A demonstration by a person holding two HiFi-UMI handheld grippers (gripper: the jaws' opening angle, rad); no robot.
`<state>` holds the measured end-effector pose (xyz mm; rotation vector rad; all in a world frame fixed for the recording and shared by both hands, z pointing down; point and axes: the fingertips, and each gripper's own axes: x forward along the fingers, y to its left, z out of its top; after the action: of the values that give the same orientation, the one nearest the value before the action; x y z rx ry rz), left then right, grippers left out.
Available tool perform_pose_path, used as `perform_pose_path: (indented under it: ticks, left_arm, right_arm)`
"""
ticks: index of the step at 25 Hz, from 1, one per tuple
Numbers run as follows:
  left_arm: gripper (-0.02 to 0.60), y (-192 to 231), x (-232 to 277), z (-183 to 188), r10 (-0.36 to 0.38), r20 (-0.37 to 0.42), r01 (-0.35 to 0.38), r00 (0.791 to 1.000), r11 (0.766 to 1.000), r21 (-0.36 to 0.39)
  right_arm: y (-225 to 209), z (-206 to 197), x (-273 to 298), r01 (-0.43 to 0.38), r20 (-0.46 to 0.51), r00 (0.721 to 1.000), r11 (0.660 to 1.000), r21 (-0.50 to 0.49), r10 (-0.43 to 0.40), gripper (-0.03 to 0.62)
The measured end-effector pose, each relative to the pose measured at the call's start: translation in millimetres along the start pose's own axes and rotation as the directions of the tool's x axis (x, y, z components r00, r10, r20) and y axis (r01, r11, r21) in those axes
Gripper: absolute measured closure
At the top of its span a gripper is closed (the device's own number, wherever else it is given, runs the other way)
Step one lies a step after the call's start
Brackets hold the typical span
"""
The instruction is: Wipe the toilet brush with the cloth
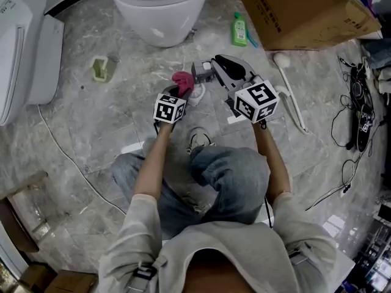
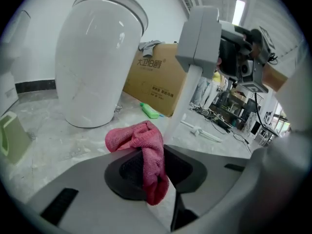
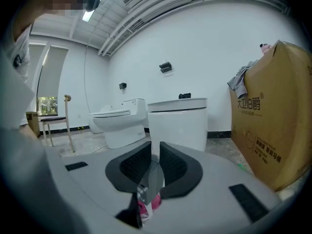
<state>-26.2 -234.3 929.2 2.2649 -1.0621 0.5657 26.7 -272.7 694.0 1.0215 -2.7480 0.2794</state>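
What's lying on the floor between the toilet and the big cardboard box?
A green bottle lies there, close beside the cardboard box and apart from the toilet. The head view shows it plainly.

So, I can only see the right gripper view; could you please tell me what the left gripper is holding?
Observer: The left gripper has its jaws shut on a pink cloth.
Operator: Thank you. Is the cloth at the brush?
Observer: It hangs right beside the white shaft of the toilet brush; I cannot tell whether they touch.
Operator: Is anything else lying nearby?
Observer: In the head view, a long white tool lies on the floor at the person's right.
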Motion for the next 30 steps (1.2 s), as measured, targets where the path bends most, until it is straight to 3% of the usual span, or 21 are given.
perform_pose_path:
  ticks: [6, 10, 17, 19, 23, 30]
  left_arm:
    - [0.48, 4.9, -50.4, 48.7, 0.055, 0.17, -0.053, 0.984, 0.998, -0.014]
    - [0.48, 13.6, -102.3, 93.4, 0.111, 0.308, -0.11, 0.945, 0.994, -0.019]
    - [0.48, 14.5, -165.7, 150.5, 0.133, 0.451, -0.154, 0.882, 0.988, 0.011]
    - [0.48, 21.4, -171.5, 155.8, 0.146, 0.469, -0.171, 0.871, 0.985, 0.012]
    - [0.48, 39.9, -170.9, 149.0, 0.185, 0.453, -0.206, 0.872, 0.978, -0.003]
    - [0.482, 59.5, -182.2, 168.5, 0.235, 0.417, -0.238, 0.878, 0.97, -0.045]
  right_arm:
    - [-5.5, -3.9, -2.9, 0.02, -0.009, 1.0, 1.0, 0.006, -0.02, 0.522]
    - [-5.4, -3.0, -1.7, 0.021, 0.001, 1.0, 1.0, 0.007, -0.021, 0.522]
    - [3.6, 2.9, -7.7, -0.019, 0.054, 0.998, 1.0, 0.001, 0.019, 0.52]
    - [-0.8, 5.5, -12.4, -0.005, 0.087, 0.996, 1.0, 0.015, 0.004, 0.52]
    - [-32.5, -1.2, -20.6, 0.09, 0.105, 0.99, 0.996, 0.026, -0.093, 0.541]
    - [-76.0, -6.1, -22.5, 0.204, 0.002, 0.979, 0.978, 0.03, -0.204, 0.563]
